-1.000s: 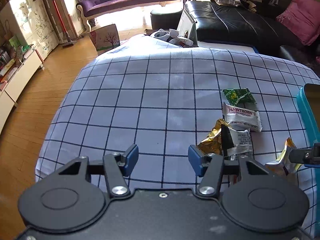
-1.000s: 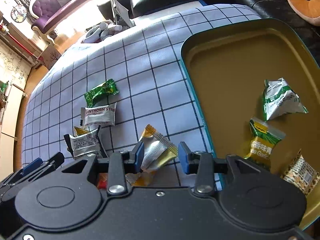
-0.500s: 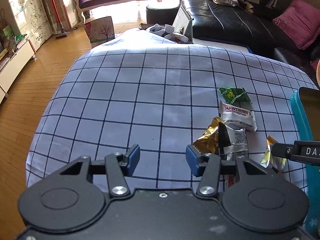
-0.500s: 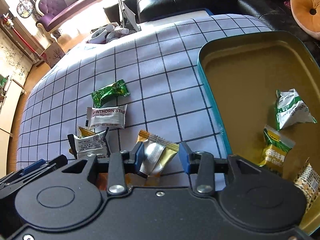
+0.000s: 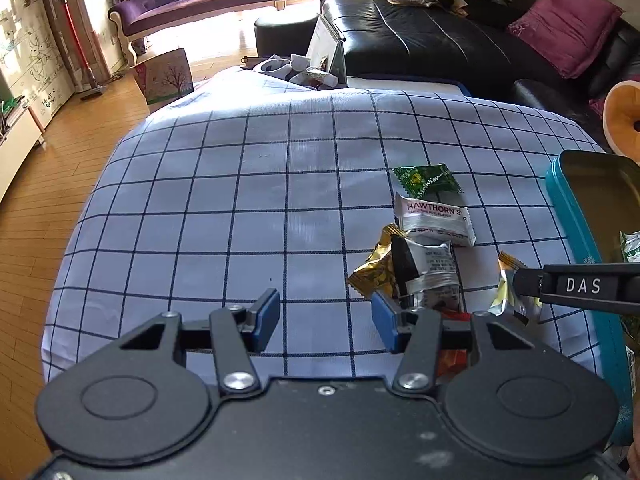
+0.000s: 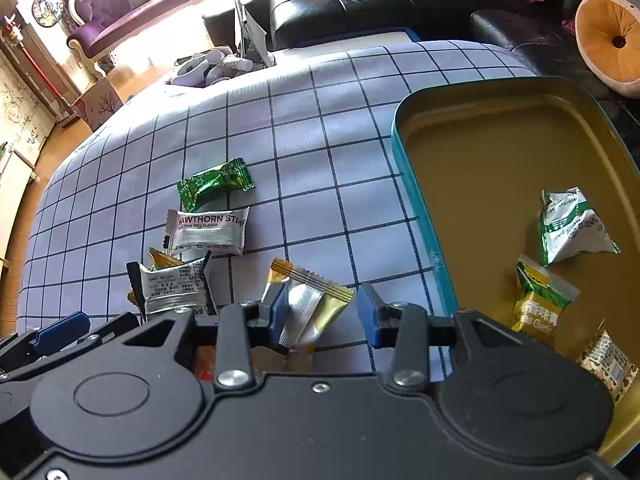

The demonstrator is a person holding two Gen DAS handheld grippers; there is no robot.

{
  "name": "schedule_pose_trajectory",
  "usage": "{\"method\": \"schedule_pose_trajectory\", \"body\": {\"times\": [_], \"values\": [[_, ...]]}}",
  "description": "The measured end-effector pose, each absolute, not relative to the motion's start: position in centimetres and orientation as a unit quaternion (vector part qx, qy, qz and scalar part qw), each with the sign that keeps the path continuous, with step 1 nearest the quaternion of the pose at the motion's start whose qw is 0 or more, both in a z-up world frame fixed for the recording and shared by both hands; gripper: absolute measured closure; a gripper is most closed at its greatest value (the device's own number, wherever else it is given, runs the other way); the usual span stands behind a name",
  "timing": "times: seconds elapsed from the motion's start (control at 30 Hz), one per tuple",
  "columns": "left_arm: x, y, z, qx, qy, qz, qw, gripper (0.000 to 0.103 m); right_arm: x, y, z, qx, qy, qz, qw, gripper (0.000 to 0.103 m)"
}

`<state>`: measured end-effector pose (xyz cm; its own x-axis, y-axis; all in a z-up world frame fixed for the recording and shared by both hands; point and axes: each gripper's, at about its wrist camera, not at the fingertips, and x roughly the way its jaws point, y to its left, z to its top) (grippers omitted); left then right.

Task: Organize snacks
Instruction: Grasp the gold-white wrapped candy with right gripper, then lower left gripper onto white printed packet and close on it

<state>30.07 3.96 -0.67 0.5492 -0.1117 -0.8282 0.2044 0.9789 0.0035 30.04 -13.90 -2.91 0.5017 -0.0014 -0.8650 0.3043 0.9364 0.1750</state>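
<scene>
Checked cloth matt, woven. Tin glossy metal, gold inside. Snack wrappers shiny foil/plastic. Tongs matt black plastic.

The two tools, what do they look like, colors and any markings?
Both match. The left tool and right tool have matte black bodies with two round raised discs, angular black linkage arms with silver screws, and blue pads on the fingertips. White letters "DAS" mark the right tool's side, seen from the left wrist.
</scene>
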Motion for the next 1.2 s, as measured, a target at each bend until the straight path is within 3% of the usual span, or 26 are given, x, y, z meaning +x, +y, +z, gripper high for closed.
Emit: {"method": "schedule_pose_trajectory", "body": {"times": [0.5,0.7,1.2], "values": [[30.3,5.3,0.0,0.019,0.455,-0.064,0.888,0.050,29.7,-12.6,-2.4,0.166,0.476,-0.042,0.862,0.054],[30.3,5.9,0.1,0.016,0.450,-0.061,0.891,0.050,29.0,-12.5,-2.2,0.147,0.478,-0.097,0.860,0.054],[30.0,5.9,0.3,0.025,0.440,-0.055,0.896,0.049,30.2,-13.7,-3.9,0.263,0.487,-0.052,0.831,0.052]]}}
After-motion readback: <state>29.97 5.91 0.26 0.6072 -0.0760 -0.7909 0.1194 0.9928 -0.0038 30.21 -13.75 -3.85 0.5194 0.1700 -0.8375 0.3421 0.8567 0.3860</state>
